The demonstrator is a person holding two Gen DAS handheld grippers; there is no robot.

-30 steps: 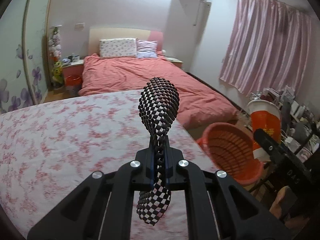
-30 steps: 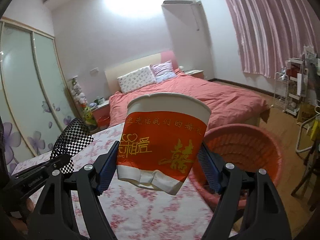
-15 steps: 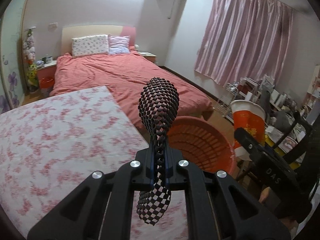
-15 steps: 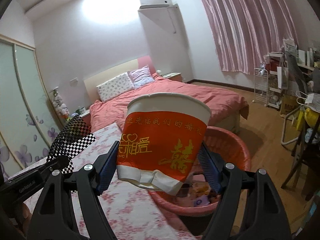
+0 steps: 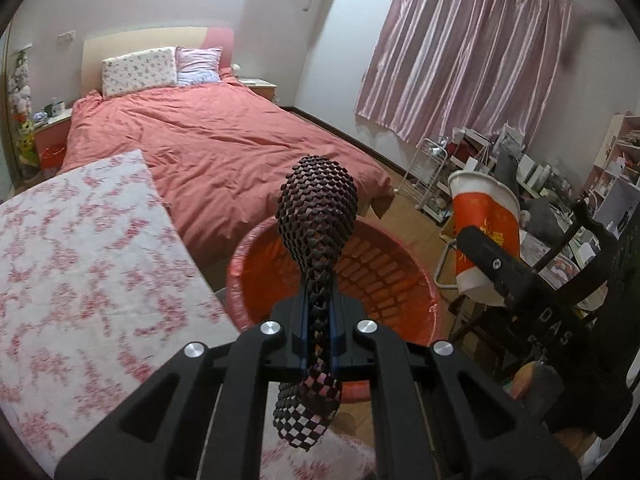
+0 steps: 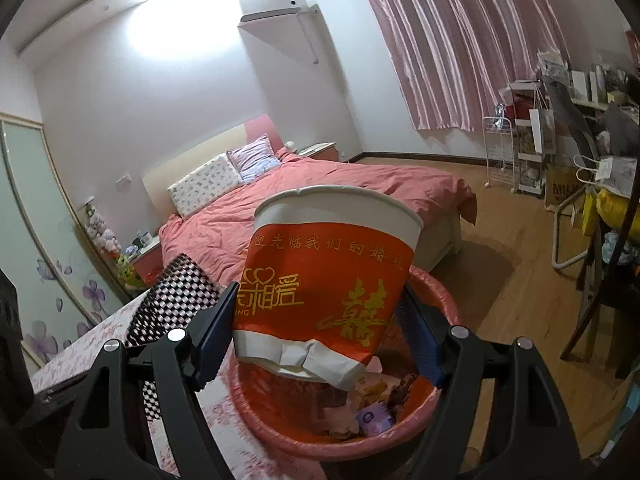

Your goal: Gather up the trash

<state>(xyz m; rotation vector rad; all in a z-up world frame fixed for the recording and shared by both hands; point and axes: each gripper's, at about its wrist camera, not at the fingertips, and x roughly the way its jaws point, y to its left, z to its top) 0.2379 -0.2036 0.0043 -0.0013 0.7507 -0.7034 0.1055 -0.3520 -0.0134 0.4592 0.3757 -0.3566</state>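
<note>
basket [image 6: 440, 300] now nearer | left tool [image 5: 318, 312] pinches checkered wrapper [image 5: 316, 216] | dented red-white cup [image 6: 332, 280]

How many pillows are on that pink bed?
2: a white floral pillow on the left against the headboard, and a pale purple pillow beside it on the right. Others could be hidden behind them.

The red basket [image 6: 436, 300] stands on the floor against the corner of the floral-covered table [image 5: 80, 280], its mouth open upward with litter low inside. The pink bed [image 5: 224, 148] lies behind it, a chair [image 6: 600, 292] to its right.
</note>
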